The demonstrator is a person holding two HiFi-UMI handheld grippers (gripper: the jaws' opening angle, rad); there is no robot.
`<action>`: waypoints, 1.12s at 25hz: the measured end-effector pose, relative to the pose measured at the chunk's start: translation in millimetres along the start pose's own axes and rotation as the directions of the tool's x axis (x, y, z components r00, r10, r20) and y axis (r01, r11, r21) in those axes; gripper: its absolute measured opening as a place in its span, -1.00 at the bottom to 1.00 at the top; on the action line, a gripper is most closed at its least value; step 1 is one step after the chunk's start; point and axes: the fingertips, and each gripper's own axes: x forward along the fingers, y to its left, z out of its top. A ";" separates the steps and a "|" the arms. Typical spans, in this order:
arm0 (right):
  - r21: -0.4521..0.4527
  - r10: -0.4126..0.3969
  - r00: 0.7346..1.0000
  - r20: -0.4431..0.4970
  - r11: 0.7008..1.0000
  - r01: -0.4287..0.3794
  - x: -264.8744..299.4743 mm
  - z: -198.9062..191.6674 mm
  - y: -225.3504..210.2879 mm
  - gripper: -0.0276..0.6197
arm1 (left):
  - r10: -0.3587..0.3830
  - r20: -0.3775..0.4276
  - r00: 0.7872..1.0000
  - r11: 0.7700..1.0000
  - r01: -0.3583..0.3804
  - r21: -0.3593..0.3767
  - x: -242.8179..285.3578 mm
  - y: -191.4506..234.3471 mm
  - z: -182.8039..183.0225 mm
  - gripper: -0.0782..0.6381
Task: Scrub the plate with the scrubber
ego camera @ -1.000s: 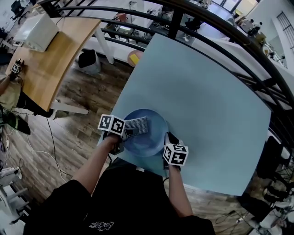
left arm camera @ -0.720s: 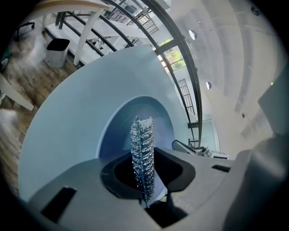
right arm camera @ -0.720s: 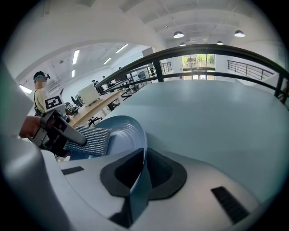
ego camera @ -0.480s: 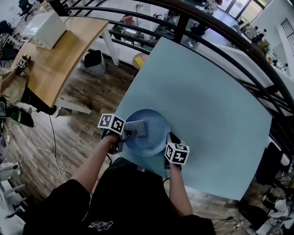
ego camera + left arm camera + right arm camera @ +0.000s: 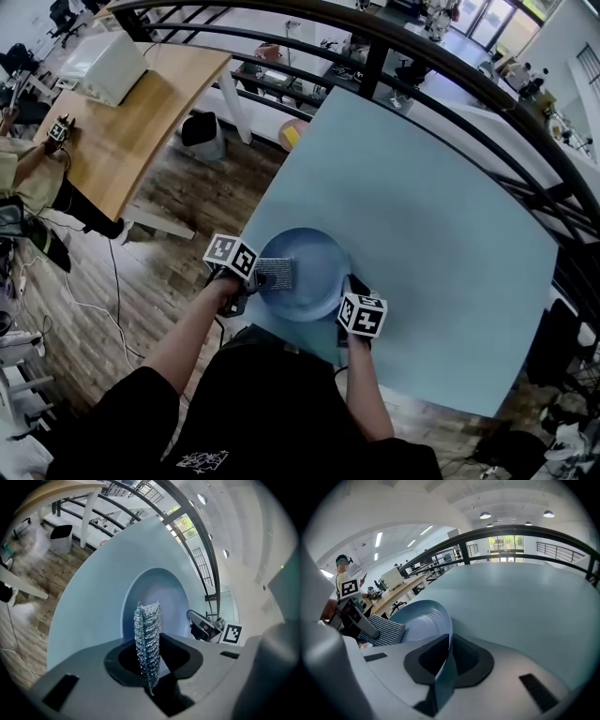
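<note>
A round blue plate lies near the front left corner of the pale blue table. My left gripper is shut on a grey knitted scrubber, which rests flat on the plate's left part. In the left gripper view the scrubber stands edge-on between the jaws, over the plate. My right gripper is shut on the plate's right rim. In the right gripper view the rim runs between the jaws, and the scrubber and left gripper show beyond it.
The table's left edge runs close beside the plate, with wooden floor below it. A wooden desk with a white box stands at the far left, a dark bin near it. A black railing curves behind the table.
The scrubber has slid a little toward the plate's left rim with the left gripper. The right gripper keeps its hold on the rim.
</note>
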 end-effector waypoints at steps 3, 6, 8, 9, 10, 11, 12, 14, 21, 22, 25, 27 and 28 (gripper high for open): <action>-0.002 0.003 1.000 -0.003 1.000 -0.003 -0.5 -0.2 0.3 -0.83 | 0.014 -0.039 0.999 0.999 -0.013 0.032 1.0 -2.2 -8.8 -0.51; -0.004 0.005 1.000 -0.005 1.000 -0.005 -0.7 0.8 1.2 -0.83 | 0.023 -0.072 0.997 0.998 -0.018 0.061 3.6 -6.5 -16.4 -0.51; -0.004 0.006 1.000 -0.006 1.000 -0.006 -1.1 1.3 0.2 -0.83 | 0.020 -0.085 0.996 0.997 -0.014 0.072 8.3 -11.7 -20.8 -0.51; -0.004 0.006 1.000 -0.006 1.000 -0.006 -1.7 0.9 -0.5 -0.83 | 0.018 -0.089 0.996 0.997 -0.011 0.077 11.2 -14.8 -23.4 -0.51; -0.004 0.006 1.000 -0.006 1.000 -0.006 -2.3 0.1 -0.8 -0.83 | 0.015 -0.093 0.996 0.997 -0.007 0.081 14.2 -17.8 -26.2 -0.51; -0.004 0.006 1.000 -0.006 1.000 -0.006 -2.7 -0.7 -0.8 -0.83 | 0.013 -0.098 0.995 0.996 -0.004 0.086 17.0 -20.2 -29.0 -0.51; -0.003 0.006 1.000 -0.005 1.000 -0.006 -2.6 -1.5 -0.5 -0.83 | 0.011 -0.103 0.995 0.996 -0.002 0.090 19.8 -22.2 -31.4 -0.51; -0.002 0.005 1.000 -0.005 1.000 -0.005 -1.7 -2.0 0.1 -0.83 | 0.005 -0.112 0.994 0.995 0.006 0.100 25.1 -26.0 -33.9 -0.51; 0.005 0.004 1.000 -0.003 1.000 -0.004 -1.1 0.0 0.8 -0.83 | -0.002 -0.130 0.992 0.991 0.020 0.134 39.2 -41.7 -31.2 -0.51; 0.006 0.004 1.000 -0.003 1.000 -0.004 -0.7 -0.3 0.9 -0.83 | -0.003 -0.133 0.991 0.990 0.022 0.139 41.0 -43.2 -30.6 -0.51; 0.008 0.003 1.000 -0.004 1.000 -0.003 -1.5 -1.1 1.7 -0.83 | -0.006 -0.140 0.990 0.988 0.028 0.152 44.8 -48.3 -29.1 -0.51; 0.008 0.002 1.000 -0.004 1.000 -0.002 -2.1 -1.2 1.6 -0.83 | -0.008 -0.142 0.990 0.987 0.031 0.160 47.1 -51.5 -27.0 -0.50; 0.009 0.002 1.000 -0.004 1.000 -0.002 -2.0 -1.4 1.5 -0.83 | -0.009 -0.143 0.990 0.986 0.033 0.163 48.7 -52.7 -25.7 -0.51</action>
